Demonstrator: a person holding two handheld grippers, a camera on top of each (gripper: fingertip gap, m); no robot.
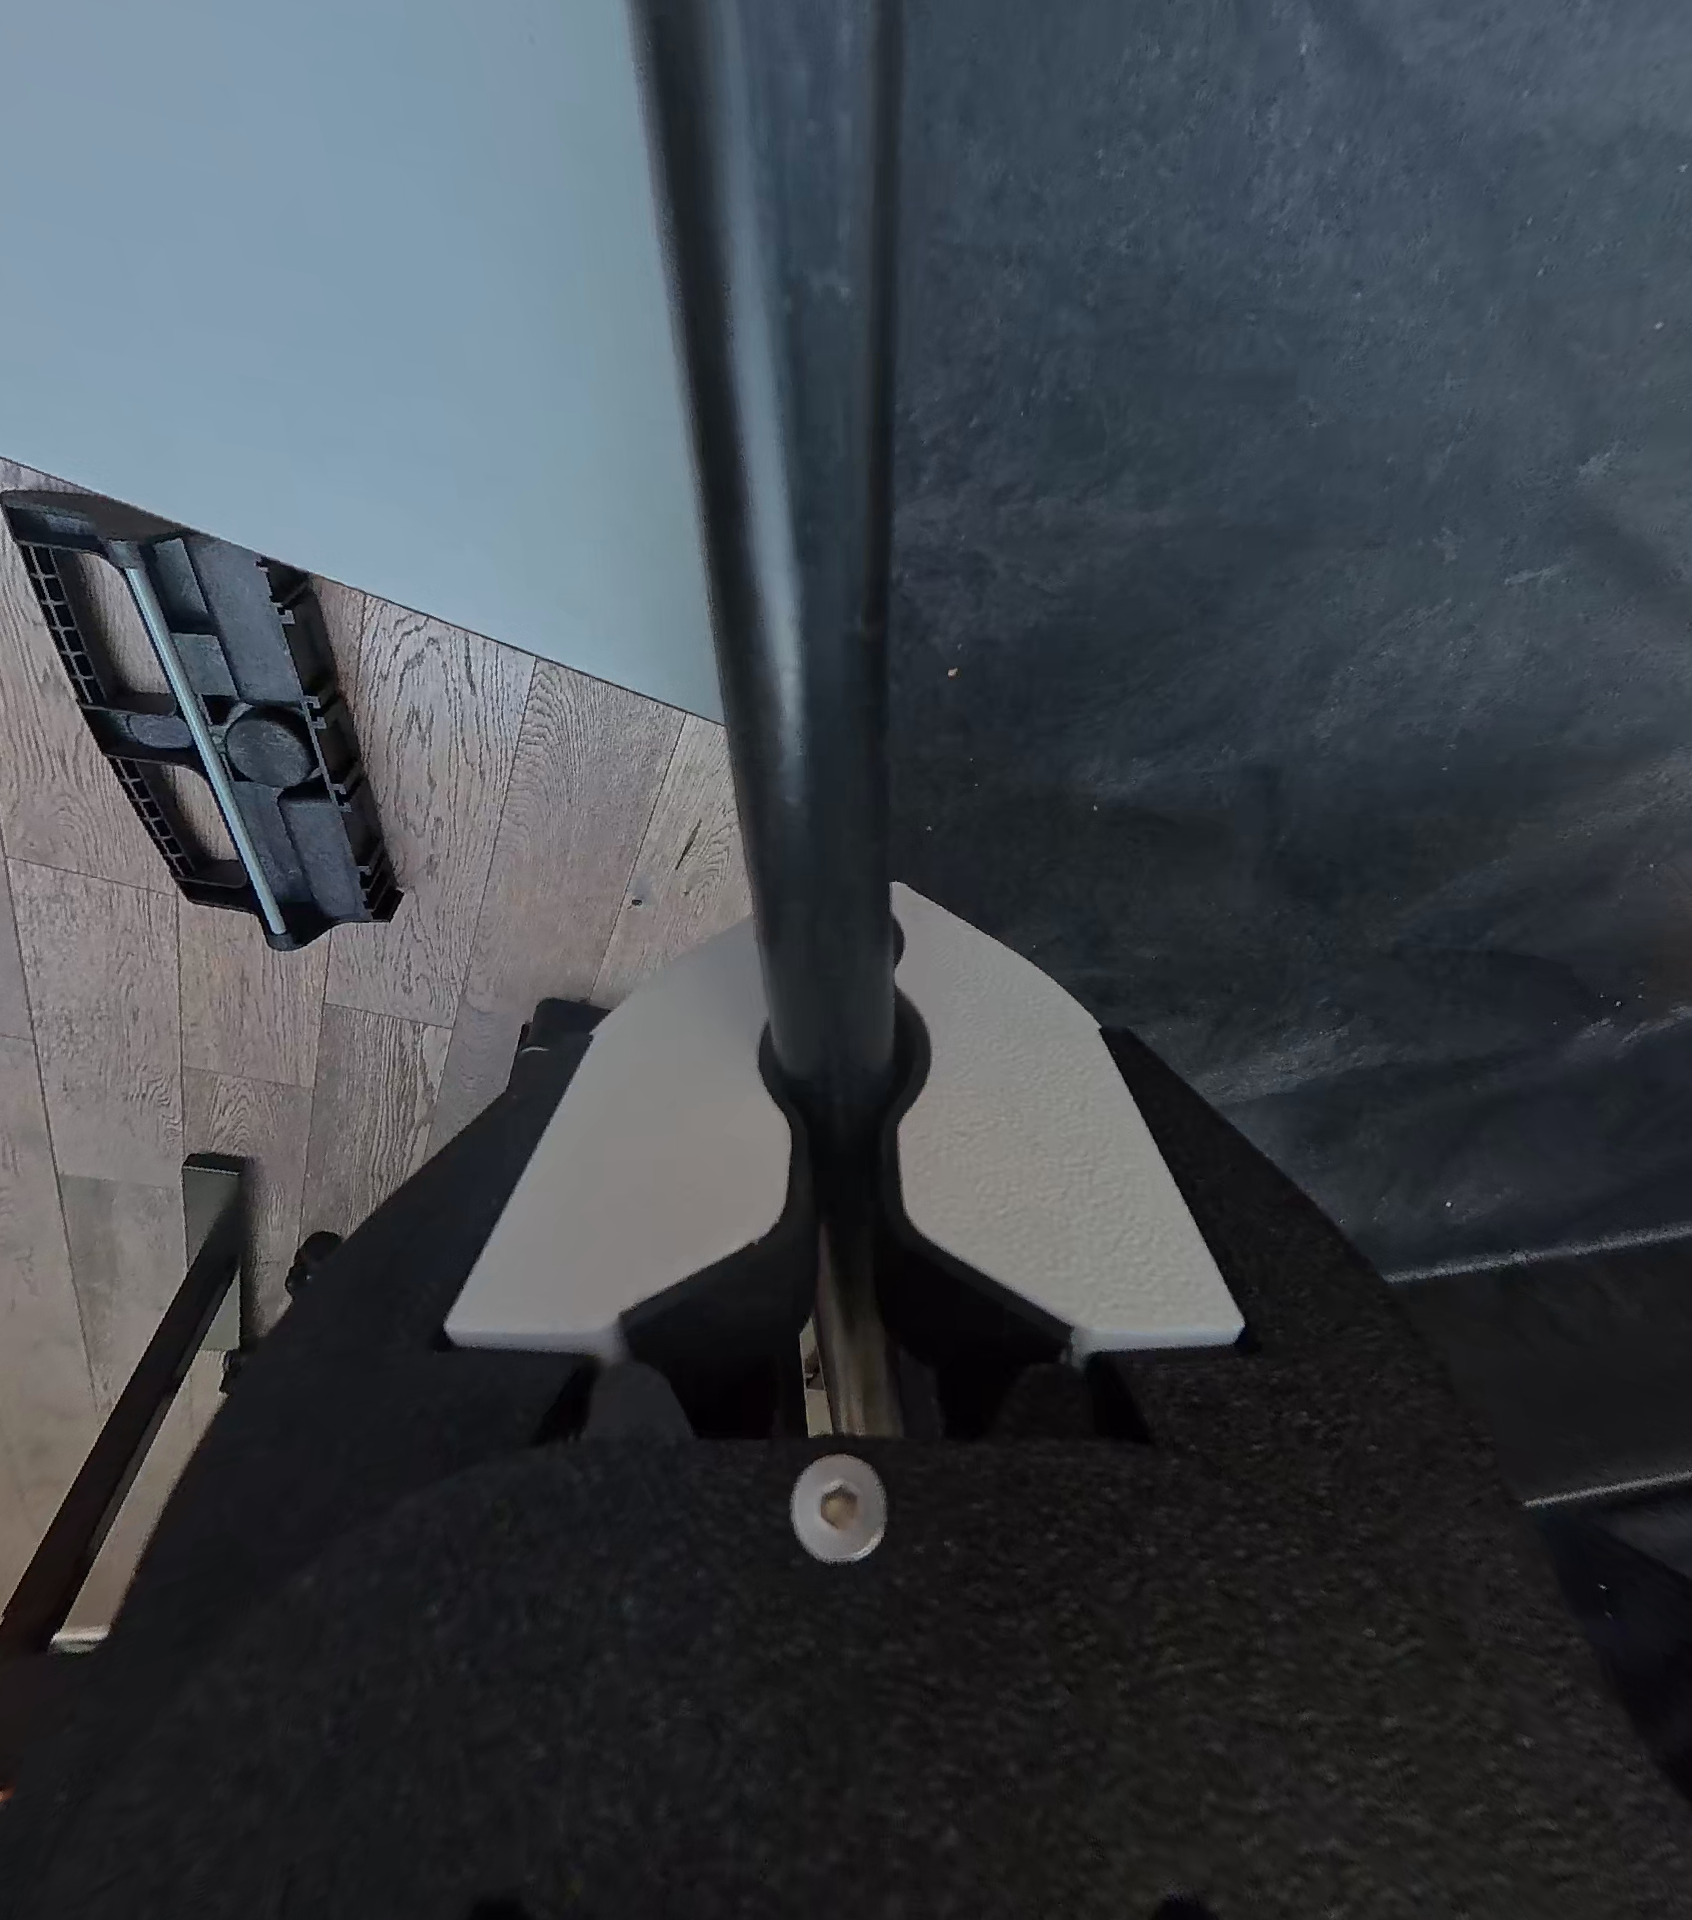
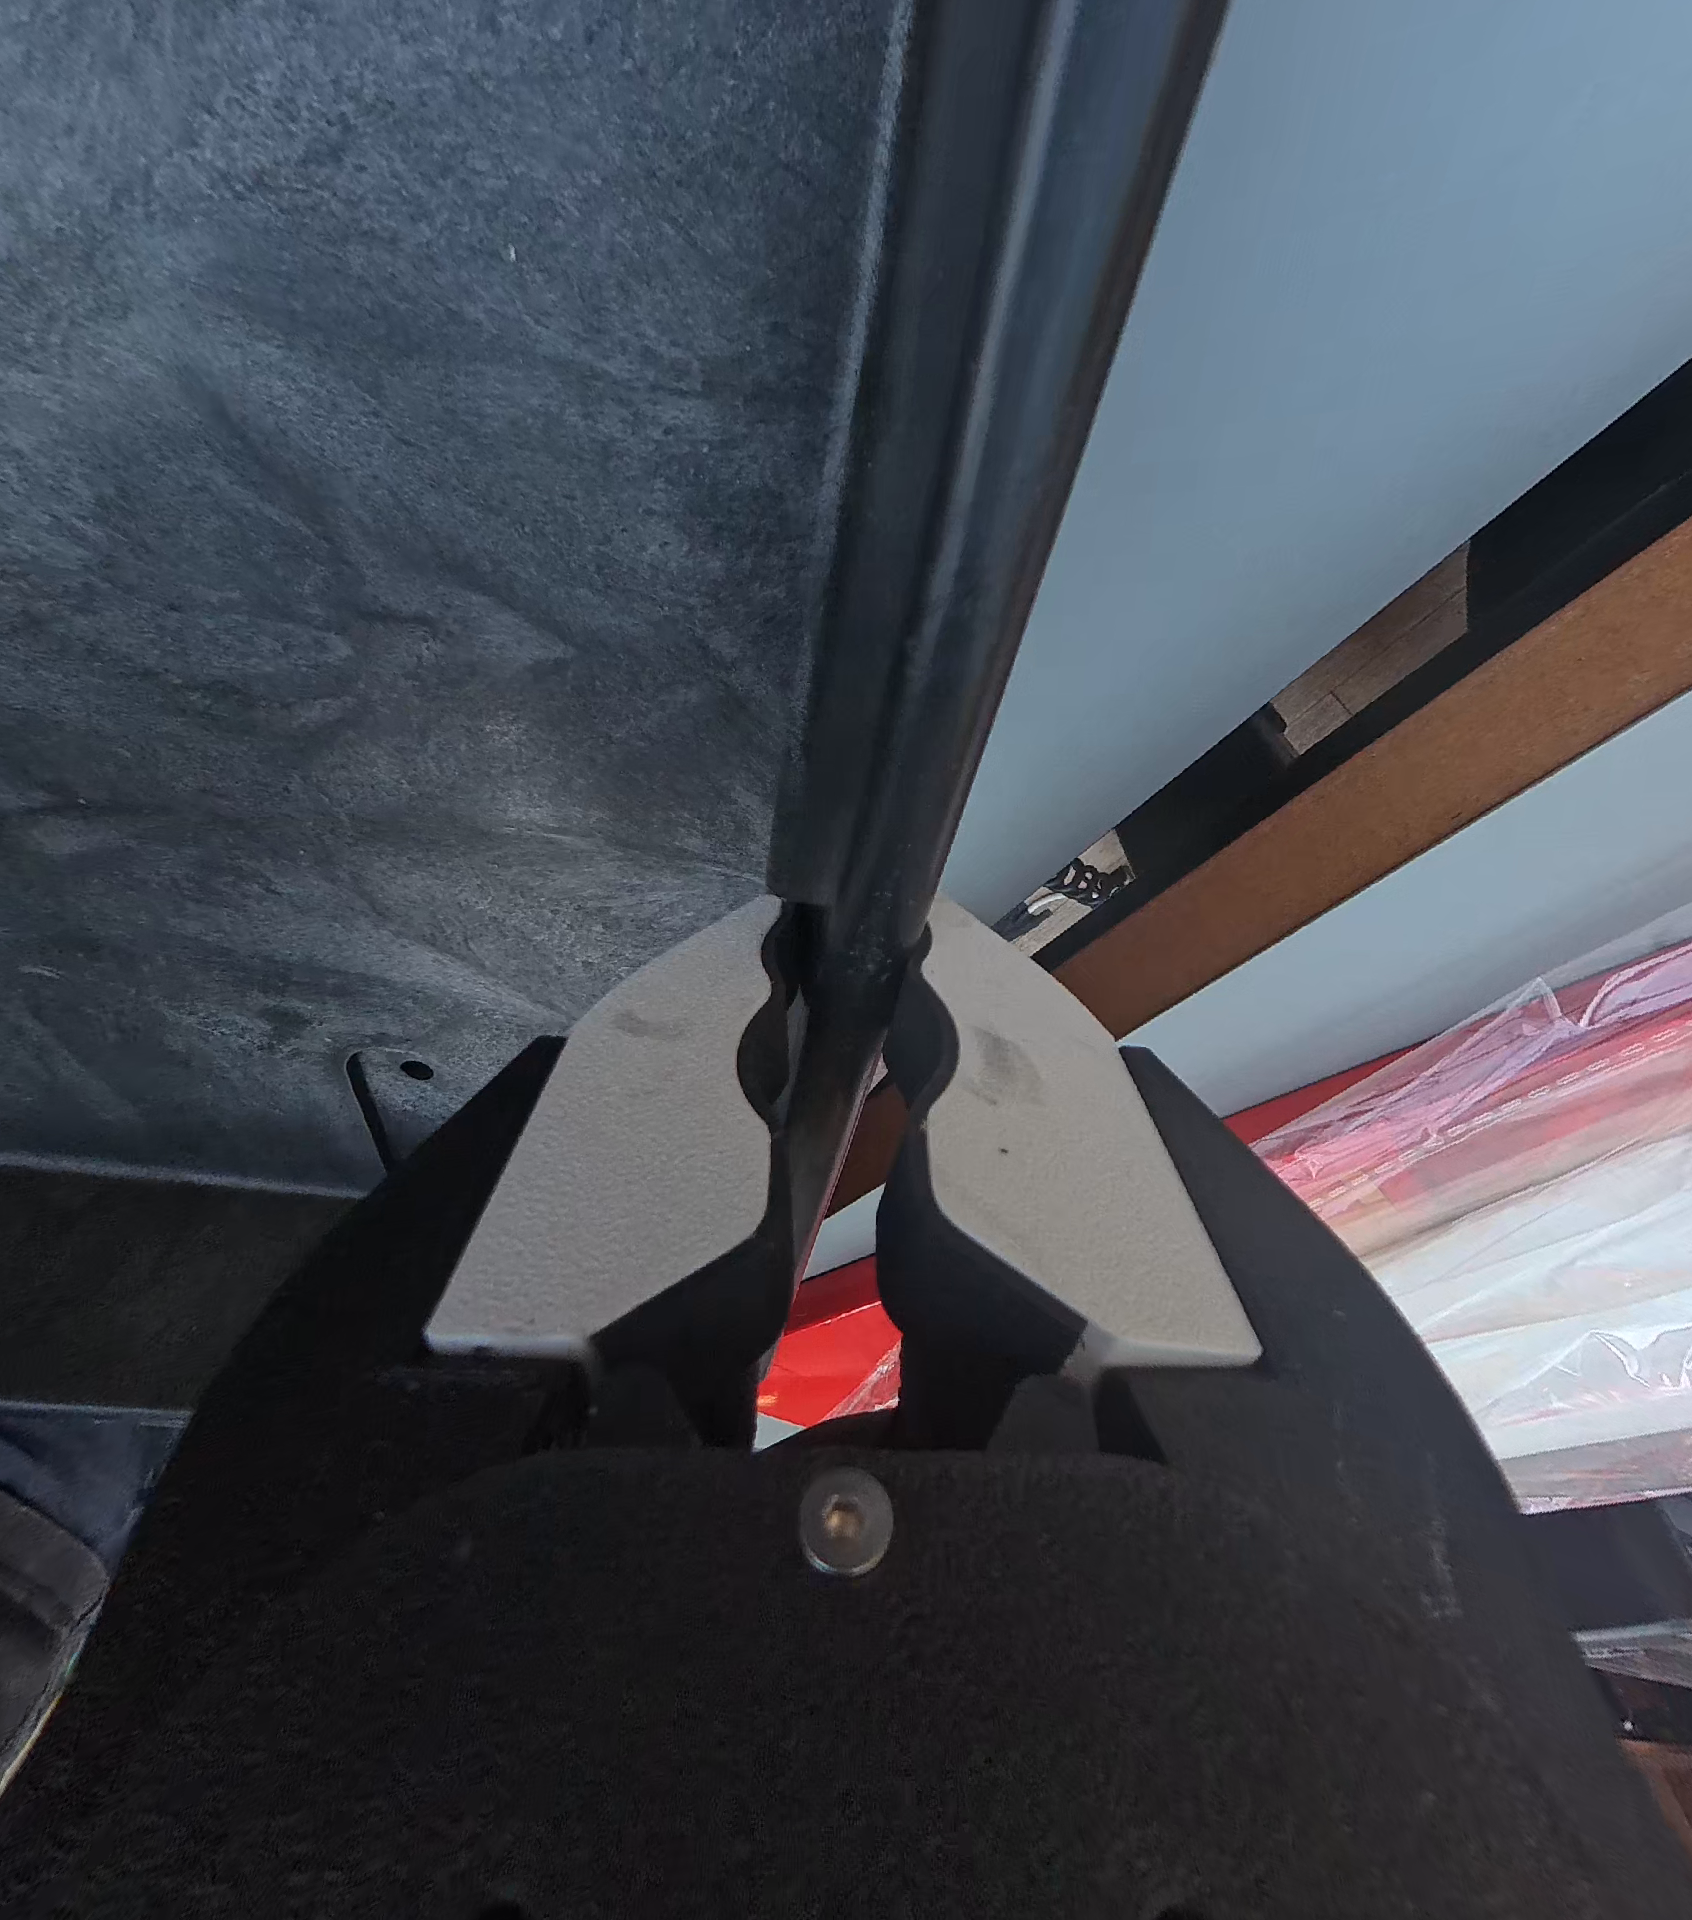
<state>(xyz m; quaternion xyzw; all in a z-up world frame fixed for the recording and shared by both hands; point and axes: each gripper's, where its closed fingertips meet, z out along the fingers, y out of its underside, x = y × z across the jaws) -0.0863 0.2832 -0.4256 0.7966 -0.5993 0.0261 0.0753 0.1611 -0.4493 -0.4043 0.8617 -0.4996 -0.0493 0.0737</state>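
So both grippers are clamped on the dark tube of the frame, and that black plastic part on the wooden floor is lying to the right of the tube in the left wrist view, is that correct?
Not quite: in the left wrist view the black plastic part lies left of the dark tube, on the wooden floor. The rest holds: the left gripper and the right gripper are both clamped on the tube.

My left claw (image 1: 842, 1049) is clamped round a dark metal tube (image 1: 790, 520) that runs straight ahead between my white fingers (image 1: 655, 1174). A dark grey felt-like panel (image 1: 1341, 520) lies against the tube's right side. To the left, on the wood-grain floor (image 1: 468, 790), lies a black plastic bracket (image 1: 203, 717) by a pale wall (image 1: 302, 260).
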